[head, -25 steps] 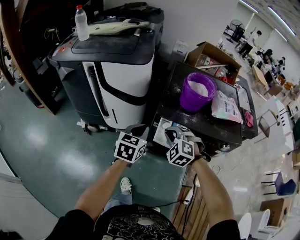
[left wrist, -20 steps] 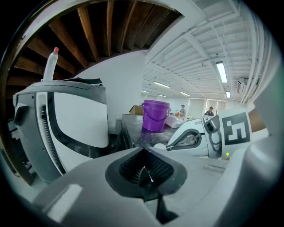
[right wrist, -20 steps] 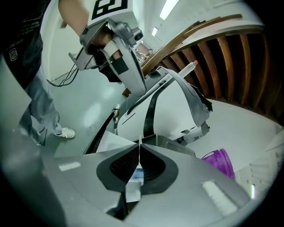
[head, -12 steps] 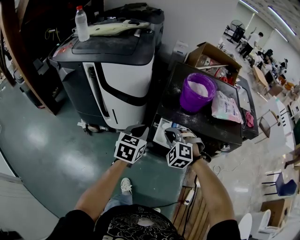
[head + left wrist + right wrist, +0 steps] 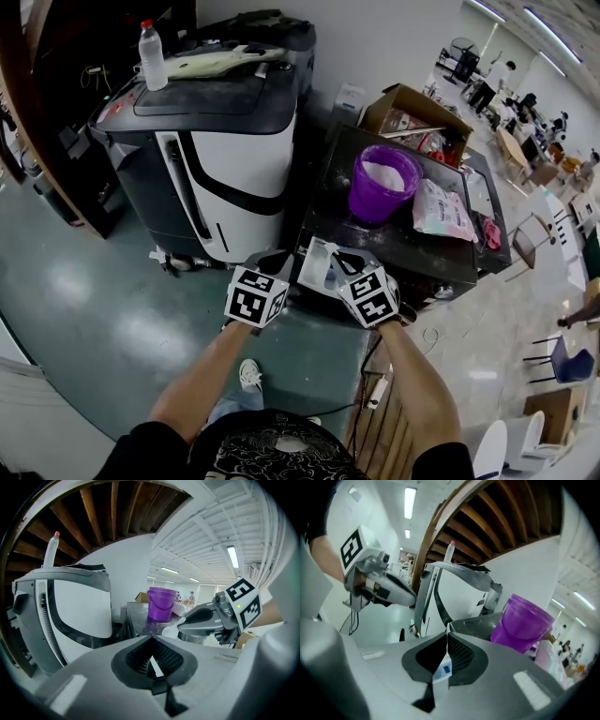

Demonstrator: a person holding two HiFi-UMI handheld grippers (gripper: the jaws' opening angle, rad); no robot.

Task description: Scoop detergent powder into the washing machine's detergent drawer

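Over the glossy green floor [image 5: 103,319], the jaws of the left gripper [image 5: 151,641] and right gripper [image 5: 447,637] clamp a thin white packet [image 5: 317,265] beside the powder-dusted black counter [image 5: 412,242].

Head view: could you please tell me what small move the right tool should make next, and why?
Probably raise the right tool toward the purple bucket, opening it on the way. Both it and the left tool are shut with no scoop in them, low at the front edge of the black machine, while the white powder lies in the bucket farther back.
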